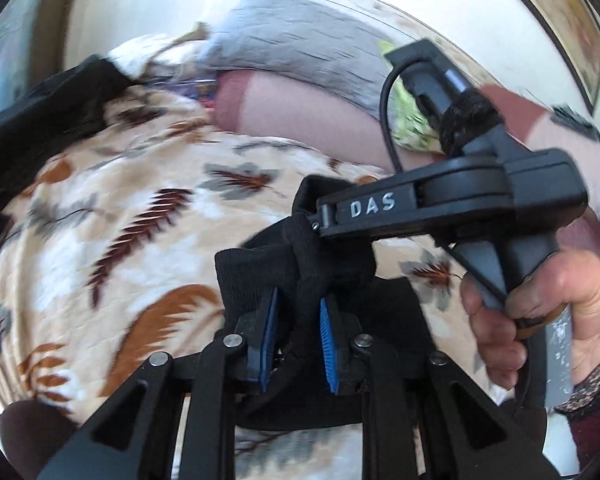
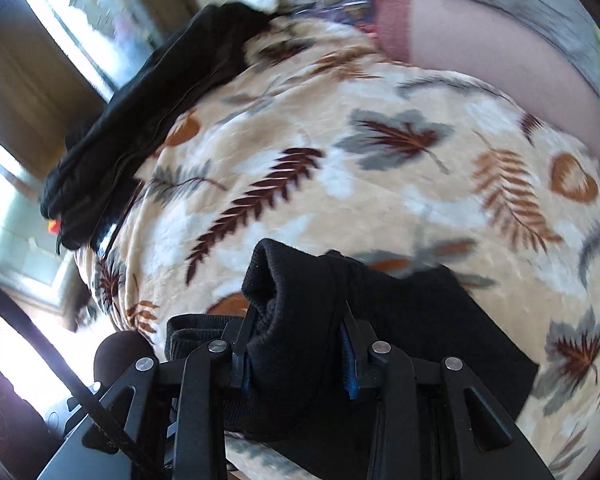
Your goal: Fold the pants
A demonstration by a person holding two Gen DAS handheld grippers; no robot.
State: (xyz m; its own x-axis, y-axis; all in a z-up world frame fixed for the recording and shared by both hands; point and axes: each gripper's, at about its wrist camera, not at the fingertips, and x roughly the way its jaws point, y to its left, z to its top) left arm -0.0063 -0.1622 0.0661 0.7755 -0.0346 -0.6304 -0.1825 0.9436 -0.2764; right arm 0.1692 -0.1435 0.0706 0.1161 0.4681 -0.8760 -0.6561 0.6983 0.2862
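The left gripper (image 1: 300,316) has its jaws clenched on a bunched fold of the black pants (image 1: 284,264) — soft ribbed knit, gathered into a narrow ridge between the blue ridged pads (image 1: 326,330). The cloth hangs down behind the black linkage bars, lifted off the bed's blanket (image 1: 148,216), a plush cream fleece printed with brown feathery fronds and grey leaves.

In the same view the right gripper (image 1: 452,204) crosses the upper right, a matte black plastic body with white lettering and a looping cable, its nose pressed into the same garment. A hand (image 1: 540,312) wraps its handle, with a dark patterned sleeve (image 1: 596,392) at the wrist.

From the right wrist camera, that gripper's jaws grasp a thicker roll of the pants — a rounded ribbed cuff or band standing up between them, the rest draping in a flat dark sheet to the right over the blanket.

A second dark garment (image 2: 140,120) lies crumpled along the bed's far edge, beside a bright window (image 2: 72,32). A grey fuzzy pillow (image 1: 300,44) and a smooth pink one (image 1: 300,120) lie beyond.
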